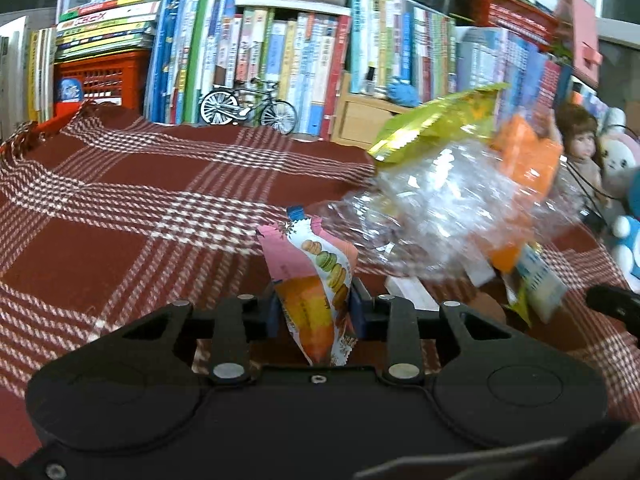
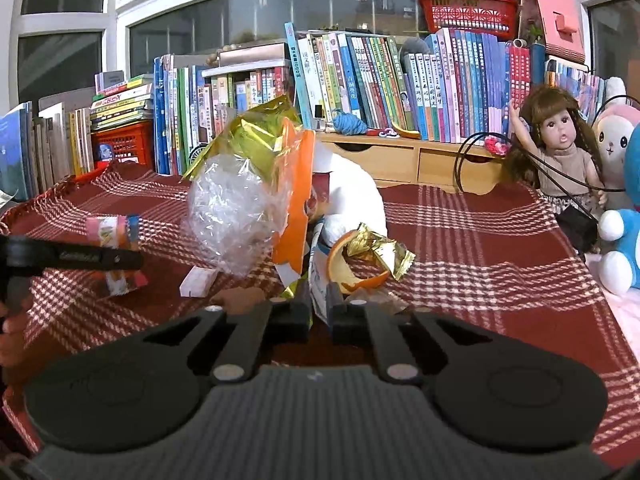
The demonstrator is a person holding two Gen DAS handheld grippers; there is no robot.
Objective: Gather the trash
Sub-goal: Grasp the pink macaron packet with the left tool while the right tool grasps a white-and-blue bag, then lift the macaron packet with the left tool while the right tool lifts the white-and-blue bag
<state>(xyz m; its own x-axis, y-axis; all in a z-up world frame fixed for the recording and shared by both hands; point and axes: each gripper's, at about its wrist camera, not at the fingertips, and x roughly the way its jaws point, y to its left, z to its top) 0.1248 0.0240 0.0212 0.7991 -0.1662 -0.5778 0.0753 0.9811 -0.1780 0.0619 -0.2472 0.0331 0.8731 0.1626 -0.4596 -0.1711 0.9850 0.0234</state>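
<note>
My left gripper (image 1: 316, 310) is shut on a pink and orange macaron snack wrapper (image 1: 316, 276), which stands upright between the fingers above the red plaid cloth (image 1: 120, 208). My right gripper (image 2: 320, 316) is shut on a bundle of trash (image 2: 256, 200): crumpled clear plastic, an orange packet (image 2: 298, 200), a gold foil bag (image 2: 256, 128) and a printed paper wrapper. The same bundle (image 1: 452, 200) hangs at the right of the left wrist view. An orange peel (image 2: 352, 272) and a crumpled gold wrapper (image 2: 384, 250) sit just past the right fingertips. A small white box (image 2: 198, 280) lies on the cloth.
Rows of books (image 2: 380, 80) and red baskets line the back edge, with a model bicycle (image 1: 248, 106) and wooden drawers (image 2: 400, 160). A doll (image 2: 560, 148) and plush toys (image 2: 620, 240) crowd the right side. A white object (image 2: 352, 184) lies behind the bundle.
</note>
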